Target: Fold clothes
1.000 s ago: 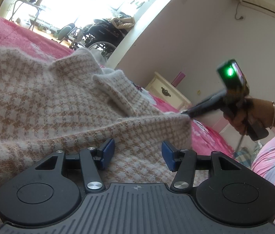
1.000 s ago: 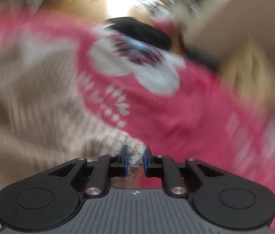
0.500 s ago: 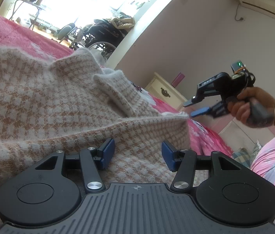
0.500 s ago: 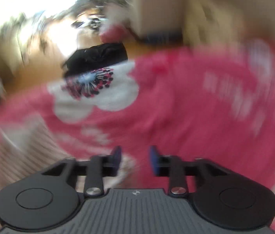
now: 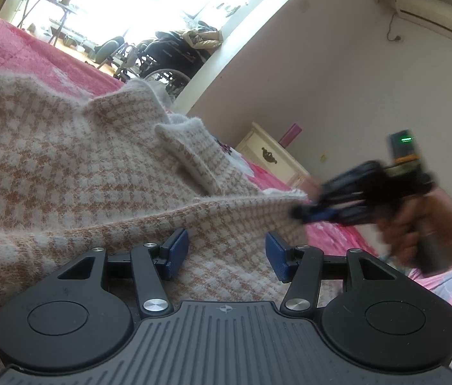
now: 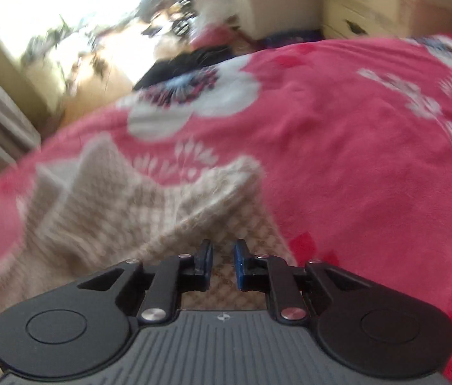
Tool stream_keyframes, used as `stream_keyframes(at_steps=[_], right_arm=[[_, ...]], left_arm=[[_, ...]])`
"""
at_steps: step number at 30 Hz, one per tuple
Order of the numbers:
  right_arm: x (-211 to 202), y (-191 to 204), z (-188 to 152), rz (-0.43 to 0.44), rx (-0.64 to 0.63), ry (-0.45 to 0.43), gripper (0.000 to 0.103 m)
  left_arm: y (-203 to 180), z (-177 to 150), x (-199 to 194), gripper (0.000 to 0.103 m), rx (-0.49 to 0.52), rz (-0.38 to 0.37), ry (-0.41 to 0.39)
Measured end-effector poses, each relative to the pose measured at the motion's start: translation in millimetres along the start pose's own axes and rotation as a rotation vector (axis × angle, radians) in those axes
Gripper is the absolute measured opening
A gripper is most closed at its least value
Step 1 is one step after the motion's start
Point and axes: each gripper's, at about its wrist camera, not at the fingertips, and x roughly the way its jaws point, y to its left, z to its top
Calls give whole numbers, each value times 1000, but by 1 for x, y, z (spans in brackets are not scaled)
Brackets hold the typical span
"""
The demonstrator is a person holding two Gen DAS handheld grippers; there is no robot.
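Only the left wrist view is showing both tools: the left hand-held gripper (image 5: 226, 248) is hovering with its jaws apart over the beige checked sweater (image 5: 65, 166), while the right hand-held gripper (image 5: 314, 213), held in a hand (image 5: 424, 224), is reaching the sweater's far corner. From the right wrist view, blurred, the jaws are closing with a narrow gap and knit beneath them — whether they are pinching it I cannot tell. Sweater is lying on a bed under a pink floral blanket (image 6: 354, 147), with a cream dresser (image 6: 364, 3) and a wheelchair (image 5: 168, 61) standing beyond.
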Motion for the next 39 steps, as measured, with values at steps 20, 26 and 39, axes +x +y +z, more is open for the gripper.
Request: stream_keyframes(at_steps=[20,26,39], right_arm=[[34,-53,25,205,253,-66,16],[57,-26,31,80,204,-64,14],[43,63,35,288,-101,50,19]], left_arm=[[1,0,-2,54,-12,-7,-6],[2,1,-2,54,-14,-9,-7],[3,2,-3,54,-23,-13,-7]])
